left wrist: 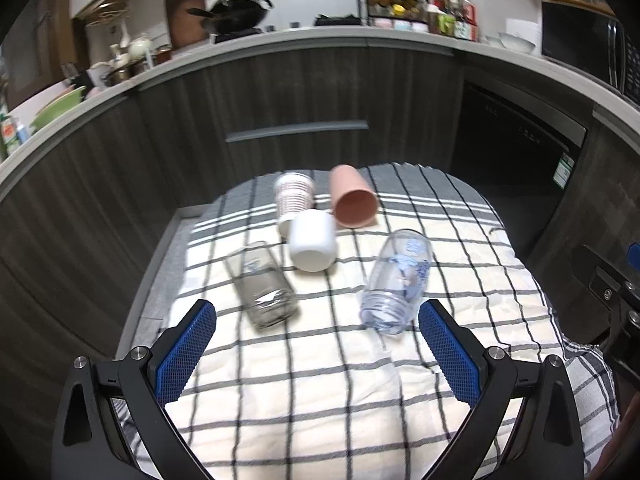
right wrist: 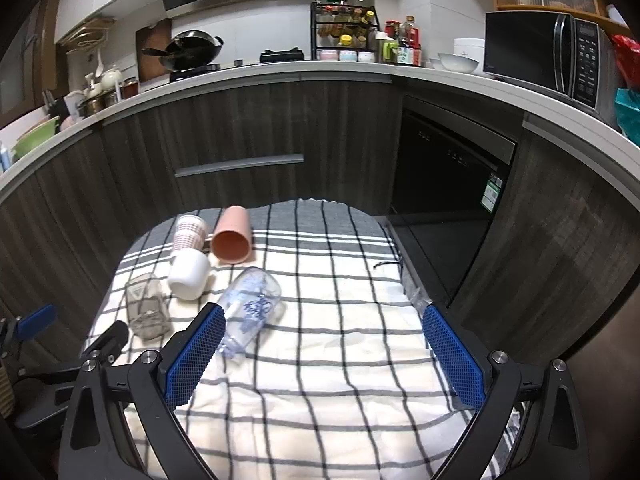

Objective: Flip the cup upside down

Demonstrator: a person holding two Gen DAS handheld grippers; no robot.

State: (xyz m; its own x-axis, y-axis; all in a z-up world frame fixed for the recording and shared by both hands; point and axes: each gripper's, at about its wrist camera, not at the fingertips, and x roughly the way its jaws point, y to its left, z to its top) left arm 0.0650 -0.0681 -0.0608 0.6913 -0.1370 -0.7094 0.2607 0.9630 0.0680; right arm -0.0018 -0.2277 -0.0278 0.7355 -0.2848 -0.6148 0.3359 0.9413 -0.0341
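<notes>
In the left wrist view, the left gripper [left wrist: 316,312] hovers low over the near part of the black-and-white checked cloth [left wrist: 320,380], its blue-padded fingers [left wrist: 188,348] spread wide apart and holding nothing. Five cups lie on their sides ahead of it: a square smoky glass tumbler [left wrist: 262,284] just beyond the left finger, a clear glass with blue print [left wrist: 398,284] just beyond the right finger, then a white plastic cup [left wrist: 313,240], a white paper cup with pink stripes [left wrist: 294,200] and a pink plastic cup [left wrist: 352,196] farther off. The printed glass's long axis runs from near to far, leaning slightly right, mouth toward the camera. In the right wrist view, the right gripper [right wrist: 324,340] is likewise spread open and empty, and the printed glass [right wrist: 252,308] lies touching or just behind its left finger, axis slanting from near-left to far-right. It looks the nearest cup to both tools; either would need to turn its jaws across that axis to grasp the body.
</notes>
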